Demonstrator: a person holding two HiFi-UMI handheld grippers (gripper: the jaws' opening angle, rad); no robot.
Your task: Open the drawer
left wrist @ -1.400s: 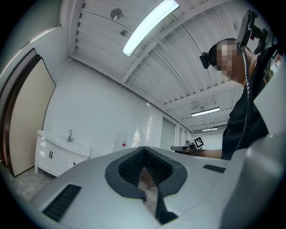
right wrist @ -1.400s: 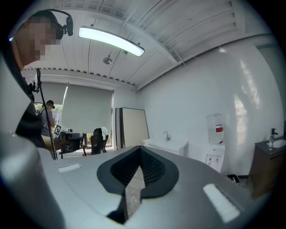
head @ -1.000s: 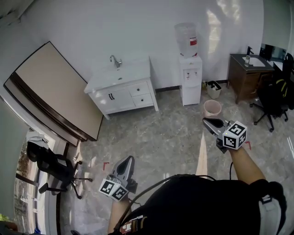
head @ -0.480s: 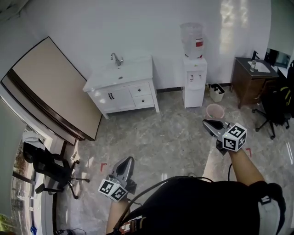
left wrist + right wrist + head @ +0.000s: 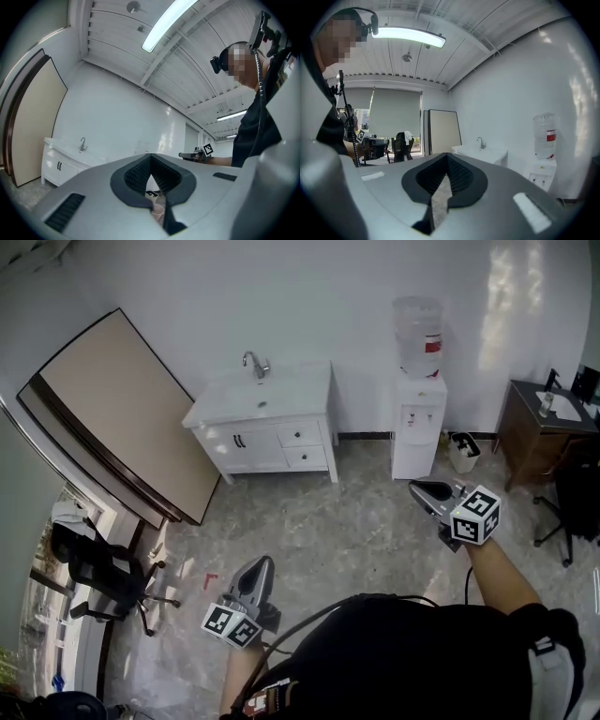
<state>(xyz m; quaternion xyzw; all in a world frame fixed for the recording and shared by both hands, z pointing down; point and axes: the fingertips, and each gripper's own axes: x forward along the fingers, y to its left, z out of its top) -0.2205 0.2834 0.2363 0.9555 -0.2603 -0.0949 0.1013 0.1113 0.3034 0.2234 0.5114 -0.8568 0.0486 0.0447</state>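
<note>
**Site status: two drawers closed, both grippers closed and empty, well back from the cabinet**

Task item. Two drawers [image 5: 304,445], stacked one over the other, occupy the right part of one white vanity cabinet [image 5: 225,452] against the far wall. Both fronts are rectangular, smooth and white, and sit flush with the cabinet face. To their left are two doors with two dark vertical handles [image 5: 239,441]. The top is a white basin slab carrying one curved metal faucet [image 5: 254,363].

Clearances. The cabinet's left end stands near one large beige panel [image 5: 112,409] with a dark border, which leans against the wall. On the right, a narrow gap separates it from one white water dispenser [image 5: 417,432] topped by one clear bottle [image 5: 418,322]. Beyond that are one small bin [image 5: 461,451] and one dark wooden unit [image 5: 536,439]. Two black office chairs are present, one at the left edge [image 5: 101,570] and one at the right edge [image 5: 577,495]. A broad stretch of grey marble-patterned floor [image 5: 356,531] lies open in front of the drawers.

Grippers. Two are counted. The left gripper [image 5: 264,563] has its ribbed black pads together, with nothing between them. The right gripper [image 5: 418,488] is likewise closed and empty. Both are grey-shelled, each bears a marker cube, and both are well apart from the cabinet.
</note>
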